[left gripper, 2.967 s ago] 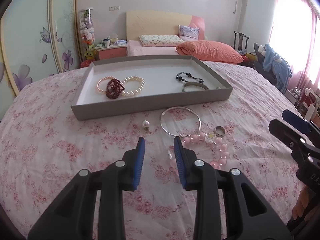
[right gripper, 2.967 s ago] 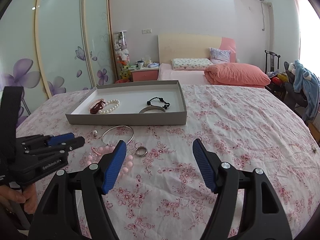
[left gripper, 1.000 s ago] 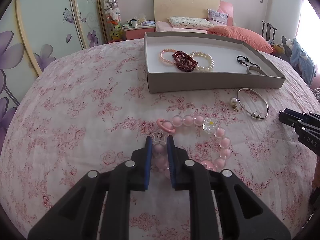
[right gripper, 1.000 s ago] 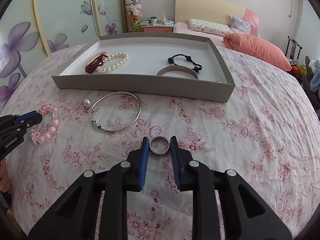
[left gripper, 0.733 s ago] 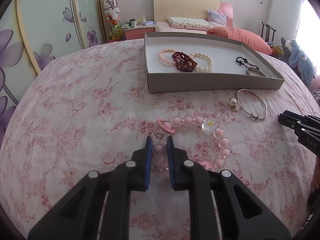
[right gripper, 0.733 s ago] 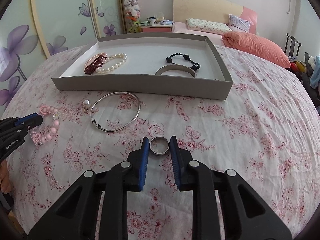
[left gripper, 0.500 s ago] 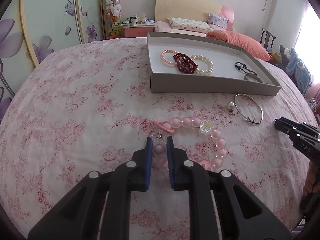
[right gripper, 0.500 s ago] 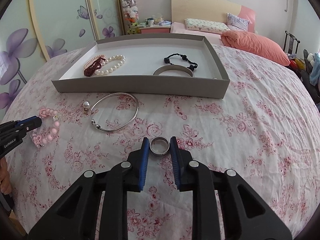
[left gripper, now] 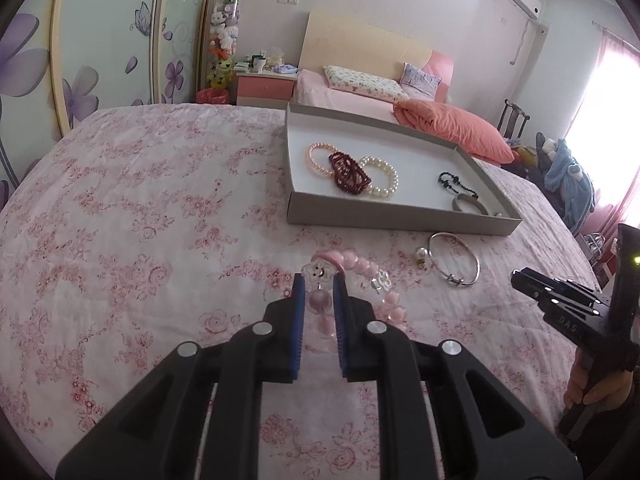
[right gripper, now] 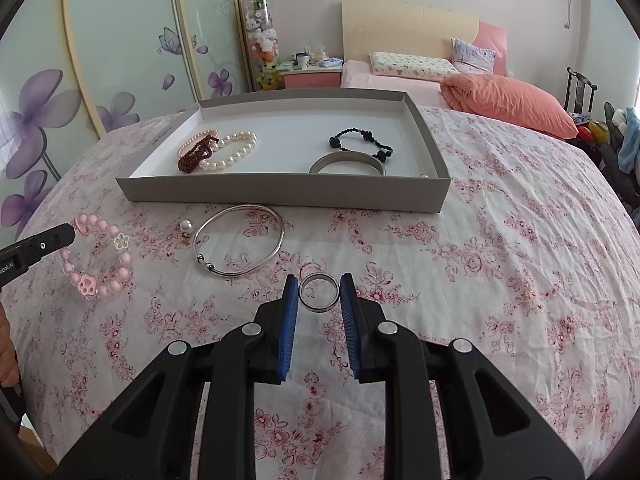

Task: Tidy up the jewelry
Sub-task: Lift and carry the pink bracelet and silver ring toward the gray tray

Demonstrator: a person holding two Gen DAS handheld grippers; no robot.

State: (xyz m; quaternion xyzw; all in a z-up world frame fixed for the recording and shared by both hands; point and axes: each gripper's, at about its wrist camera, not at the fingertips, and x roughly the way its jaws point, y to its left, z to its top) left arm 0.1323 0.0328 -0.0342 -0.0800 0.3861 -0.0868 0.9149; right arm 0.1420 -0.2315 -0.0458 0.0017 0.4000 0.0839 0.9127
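Note:
My left gripper (left gripper: 319,285) is shut on a pink bead bracelet (left gripper: 362,268) and holds it lifted above the floral cloth; from the right wrist view the bracelet (right gripper: 96,258) hangs from that gripper's tip. My right gripper (right gripper: 319,290) is shut on a silver ring (right gripper: 319,292), just above the cloth. A grey tray (right gripper: 288,190) holds pink, dark red and white pearl bracelets (right gripper: 230,152), a black bead bracelet (right gripper: 360,140) and a metal bangle (right gripper: 347,164).
A thin silver bangle (right gripper: 240,240) and a pearl earring (right gripper: 186,226) lie on the cloth in front of the tray. The right gripper (left gripper: 560,300) shows at the right of the left wrist view. A bed with pillows stands behind.
Both grippers closed from open: the left on the pink bracelet, the right on the ring. In the last second the left gripper has lifted the bracelet off the cloth.

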